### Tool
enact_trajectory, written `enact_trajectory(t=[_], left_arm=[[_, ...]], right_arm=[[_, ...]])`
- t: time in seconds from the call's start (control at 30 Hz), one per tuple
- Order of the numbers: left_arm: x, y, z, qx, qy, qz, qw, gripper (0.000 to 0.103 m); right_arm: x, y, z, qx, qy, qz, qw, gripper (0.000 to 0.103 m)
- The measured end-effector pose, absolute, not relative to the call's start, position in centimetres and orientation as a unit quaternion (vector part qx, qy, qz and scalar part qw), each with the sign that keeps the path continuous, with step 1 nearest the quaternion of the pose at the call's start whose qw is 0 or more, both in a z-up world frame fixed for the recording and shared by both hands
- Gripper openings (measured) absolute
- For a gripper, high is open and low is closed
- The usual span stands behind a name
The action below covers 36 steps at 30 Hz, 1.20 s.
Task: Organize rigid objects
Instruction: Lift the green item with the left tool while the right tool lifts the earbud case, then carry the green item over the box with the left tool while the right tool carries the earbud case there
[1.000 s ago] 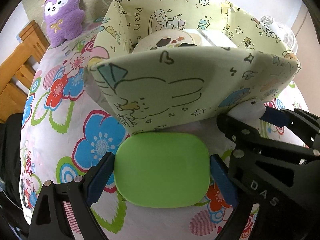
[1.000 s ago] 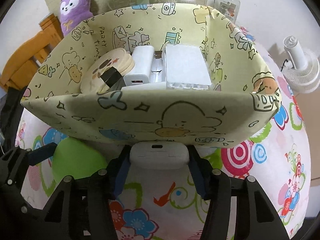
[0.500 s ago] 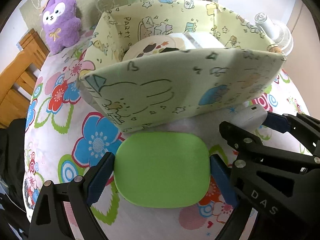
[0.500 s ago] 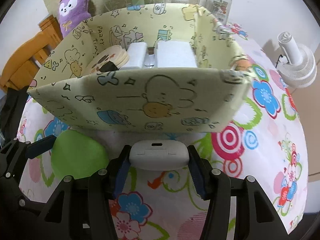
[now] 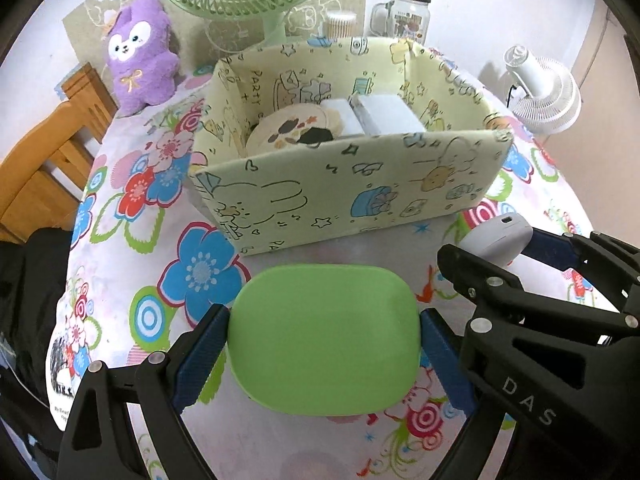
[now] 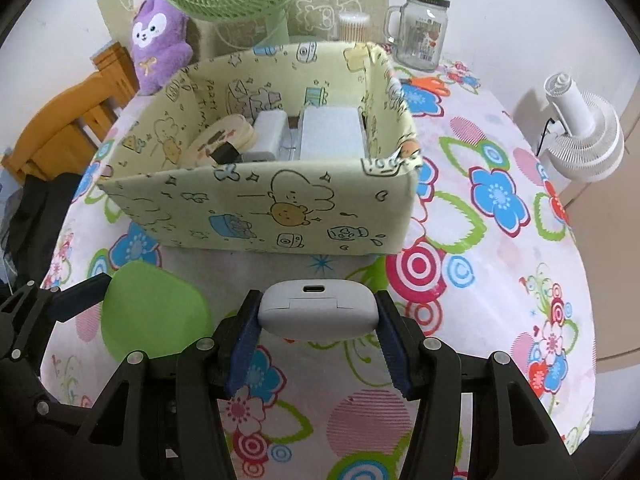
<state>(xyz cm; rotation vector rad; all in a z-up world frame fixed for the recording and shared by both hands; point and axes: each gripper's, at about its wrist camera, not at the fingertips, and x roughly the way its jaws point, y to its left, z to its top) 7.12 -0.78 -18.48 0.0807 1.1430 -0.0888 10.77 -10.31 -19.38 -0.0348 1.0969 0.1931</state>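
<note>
Left claw (image 5: 324, 344) clamped wide on smooth green rounded-rectangle plastic case (image 5: 324, 340); right claw (image 6: 318, 320) pinching small white plastic charging case (image 6: 318, 312) — both held above flowered surface (image 6: 500, 240), just short of pale yellow cartoon-print fabric box (image 6: 260, 212). Box already holding several items — these two still to drop in.

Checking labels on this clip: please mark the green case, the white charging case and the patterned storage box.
green case (image 5: 324, 340), left wrist view, middle of its top face
white charging case (image 6: 319, 312), right wrist view, end face below the port
patterned storage box (image 6: 264, 212), right wrist view, near outer wall
</note>
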Motion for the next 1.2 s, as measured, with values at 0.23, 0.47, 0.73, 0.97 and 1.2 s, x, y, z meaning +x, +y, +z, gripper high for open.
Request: enact_trajectory(t=[0.23, 0.47, 0.73, 0.97, 1.2], left_arm=[[6.7, -0.5, -16.5, 0.031, 0.531, -0.033, 0.846, 0.095], [6.4, -0.5, -13.9, 0.025, 0.515, -0.023, 0.856, 0.095], [6.6, -0.6, -10.5, 0.027, 0.491, -0.012, 0.871, 0.095], [7.3, -0.7, -8.6, 0.030, 0.480, -0.006, 0.877, 0.095], [8.4, -0.5, -7.8, 0.029, 0.476, -0.006, 0.879, 0.095]], right_arm=[[9.4, -10.4, -17.2, -0.015, 0.516, 0.100, 0.851, 0.059], [9.0, -10.5, -14.3, -0.025, 0.503, 0.111, 0.857, 0.059], [9.2, -10.5, -10.7, -0.031, 0.479, 0.126, 0.868, 0.059], [9.8, -10.7, -8.4, -0.030, 0.464, 0.131, 0.876, 0.059], [10.8, -10.7, -7.5, -0.021, 0.467, 0.136, 0.874, 0.059]])
